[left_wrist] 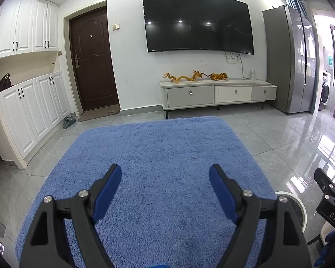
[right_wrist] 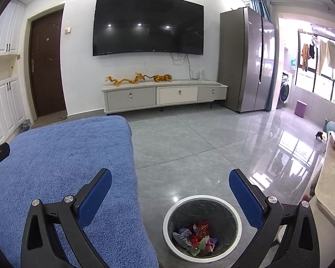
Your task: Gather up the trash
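Both tools empty. Left tool (left_wrist: 165, 176) has its jaws spread wide over the blue towel-covered surface (left_wrist: 158, 151), nothing between the pads. Right tool (right_wrist: 170, 182) is equally wide, nothing held, hanging above the bin (right_wrist: 167, 223) on the floor (right_wrist: 201, 138). Trash (right_wrist: 197, 236), crumpled wrappers, sits in the bottom of the bin. No loose trash visible on the blue surface, so the task looks about done. Risks: pieces could lie outside both views and get missed; the bin is close below the right tool, so a low swing could clip its rim and tip it.
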The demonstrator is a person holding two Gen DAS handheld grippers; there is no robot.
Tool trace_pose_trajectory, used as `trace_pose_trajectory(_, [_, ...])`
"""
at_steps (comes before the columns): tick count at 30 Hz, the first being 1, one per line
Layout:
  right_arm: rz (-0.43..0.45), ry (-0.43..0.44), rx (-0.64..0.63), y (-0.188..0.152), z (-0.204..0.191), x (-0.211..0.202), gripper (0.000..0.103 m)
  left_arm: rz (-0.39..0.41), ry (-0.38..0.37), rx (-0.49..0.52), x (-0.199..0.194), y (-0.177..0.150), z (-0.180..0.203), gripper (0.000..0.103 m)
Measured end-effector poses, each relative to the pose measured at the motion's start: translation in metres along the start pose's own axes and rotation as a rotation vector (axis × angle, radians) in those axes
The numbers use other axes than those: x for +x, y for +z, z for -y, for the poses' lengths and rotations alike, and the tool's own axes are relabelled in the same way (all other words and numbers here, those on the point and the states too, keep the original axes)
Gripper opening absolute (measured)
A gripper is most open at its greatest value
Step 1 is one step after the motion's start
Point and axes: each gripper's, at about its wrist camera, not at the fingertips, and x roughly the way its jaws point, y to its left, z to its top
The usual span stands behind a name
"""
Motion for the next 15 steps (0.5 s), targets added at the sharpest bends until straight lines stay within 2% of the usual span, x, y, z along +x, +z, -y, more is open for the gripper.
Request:
trace_pose_trajectory(9, [0.008, -0.004, 0.002, -0.0001, 0.0025, -0.0018, 0.103, 0.016, -0.007, 0.006, -0.0042, 0.0017, -0.0008, 0.085])
trace_pose_trajectory(10, [0.006, -0.005, 0.002, -0.0002, 0.0026, -0.0016, 0.103, 0.017, -0.007, 0.007, -0.0049, 0.0015, -0.0006, 0.087])
trace_pose_trajectory(11, [0.004, -0.005, 0.002, -0.0007, 0.0028, -0.0013, 0.103, 0.017, -0.007, 0.008, -0.0052, 0.0012, -0.0011, 0.095])
trace_pose_trajectory(12, [0.003, -0.005, 0.003, -0.0018, 0.0031, -0.0017, 0.103, 0.018, -0.006, 0.007, -0.0055, 0.001, -0.0011, 0.099])
trace_pose_trajectory(15, [0.0, -0.004, 0.001, -0.0013, 0.003, -0.0006, 0.103, 0.029, 0.0, 0.007, -0.0085, 0.0013, -0.0006, 0.102])
